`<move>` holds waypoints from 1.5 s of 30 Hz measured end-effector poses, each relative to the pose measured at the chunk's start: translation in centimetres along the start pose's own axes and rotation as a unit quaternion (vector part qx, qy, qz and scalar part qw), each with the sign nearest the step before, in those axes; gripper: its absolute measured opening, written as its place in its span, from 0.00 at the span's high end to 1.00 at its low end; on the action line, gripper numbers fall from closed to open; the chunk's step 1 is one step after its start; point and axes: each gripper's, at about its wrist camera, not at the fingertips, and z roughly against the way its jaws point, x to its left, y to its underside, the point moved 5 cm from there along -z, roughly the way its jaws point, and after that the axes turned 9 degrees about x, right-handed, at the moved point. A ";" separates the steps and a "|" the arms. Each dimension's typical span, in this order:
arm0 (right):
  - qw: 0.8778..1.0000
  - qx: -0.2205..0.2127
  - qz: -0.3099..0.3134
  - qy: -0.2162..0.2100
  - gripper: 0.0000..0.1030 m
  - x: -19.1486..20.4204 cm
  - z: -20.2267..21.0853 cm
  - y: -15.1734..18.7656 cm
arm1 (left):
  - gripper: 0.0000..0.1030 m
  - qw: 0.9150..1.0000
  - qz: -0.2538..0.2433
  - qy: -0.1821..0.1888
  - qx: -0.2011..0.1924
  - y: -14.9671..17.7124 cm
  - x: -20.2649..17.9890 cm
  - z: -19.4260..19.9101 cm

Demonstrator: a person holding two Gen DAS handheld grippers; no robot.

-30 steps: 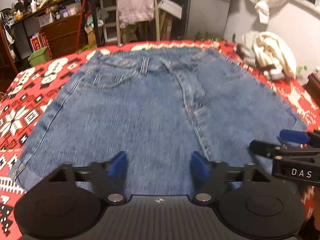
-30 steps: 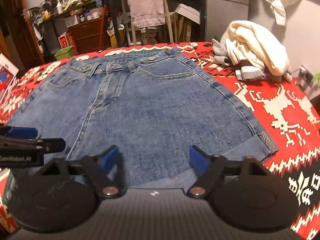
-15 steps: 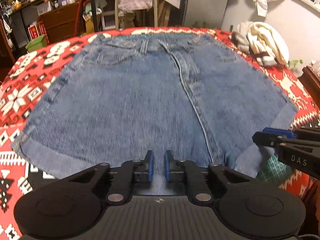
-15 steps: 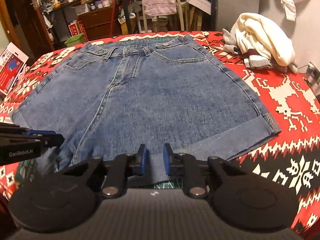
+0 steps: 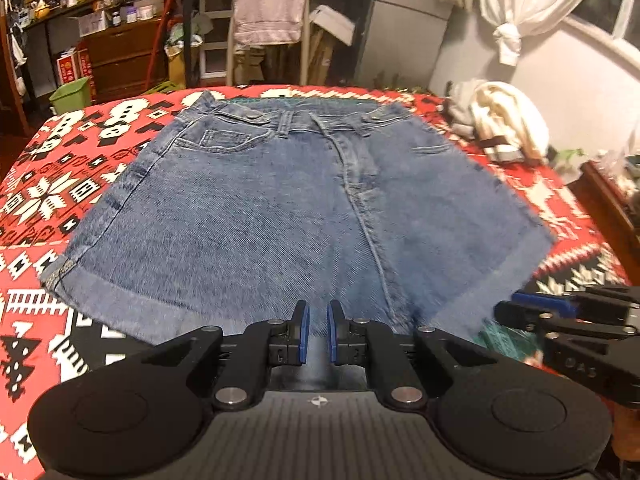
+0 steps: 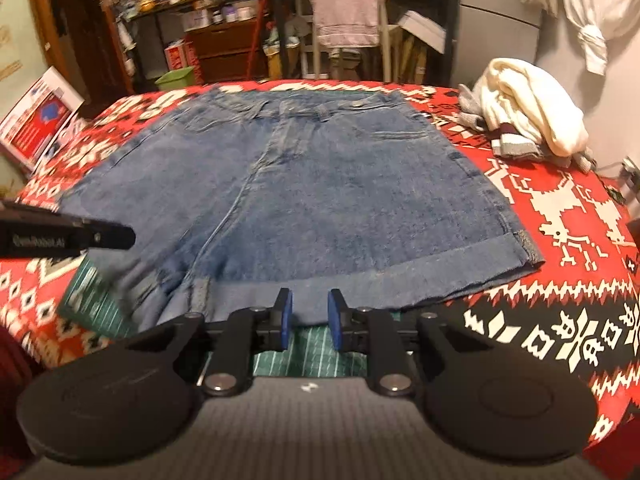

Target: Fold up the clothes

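Blue denim shorts (image 5: 280, 208) (image 6: 344, 192) lie flat on the red patterned blanket (image 5: 60, 184), waistband far, cuffed hems near. My left gripper (image 5: 317, 332) sits at the near hem, just left of the centre seam, its blue pads (image 5: 303, 334) nearly together with denim pinched between them. In the right wrist view the left gripper (image 6: 120, 237) shows side-on at the left edge. My right gripper (image 6: 310, 320) stands at the right leg's cuff with a narrow gap; the hem edge crosses between the tips and green striped mat (image 6: 312, 354) shows below. From the left view the right gripper (image 5: 520, 312) is side-on.
A heap of cream and grey clothes (image 6: 528, 116) (image 5: 500, 120) lies on the blanket's far right. A pink towel hangs over a chair (image 5: 272, 4) beyond the far edge, among cluttered shelves. A wooden piece of furniture (image 5: 608, 200) stands to the right.
A second ago both grippers stood wide open over the shorts. Both closed at the near hem and drew back. The right pads have since spread slightly; the hem near the left gripper is blurred.
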 end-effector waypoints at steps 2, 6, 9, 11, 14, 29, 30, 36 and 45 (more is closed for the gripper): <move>1.000 0.004 0.015 -0.008 0.79 0.6 0.4 0.6 | 0.91 1.000 -0.007 0.019 0.005 1.0 -0.3 0.7; 0.999 0.006 0.043 -0.028 0.81 2.0 0.8 1.3 | 0.91 0.999 -0.044 0.028 0.013 2.9 -1.4 1.2; 0.997 0.009 0.053 -0.062 0.81 2.9 1.1 1.3 | 0.91 0.996 -0.066 0.050 0.020 3.8 -2.4 0.9; 0.995 0.014 0.056 -0.085 0.81 3.4 1.2 1.3 | 0.91 0.994 -0.083 0.059 0.027 4.1 -3.1 0.5; 0.991 0.023 0.052 -0.120 0.81 3.8 1.1 1.2 | 0.91 0.993 -0.099 0.054 0.042 4.7 -3.7 -0.5; 0.971 0.060 -0.066 -0.222 0.78 2.8 -1.6 0.5 | 0.78 0.990 0.036 0.124 0.061 4.1 0.0 -2.2; 0.969 0.060 -0.075 -0.227 0.78 2.6 -1.7 0.5 | 0.78 0.988 0.048 0.135 0.062 4.0 0.1 -2.3; 0.963 0.070 -0.098 -0.242 0.78 1.9 -2.3 0.5 | 0.80 0.980 0.084 0.169 0.068 4.0 0.3 -2.3; 0.959 0.069 -0.125 -0.243 0.77 1.2 -2.5 0.5 | 0.80 0.934 0.250 0.239 0.086 3.9 3.8 -3.5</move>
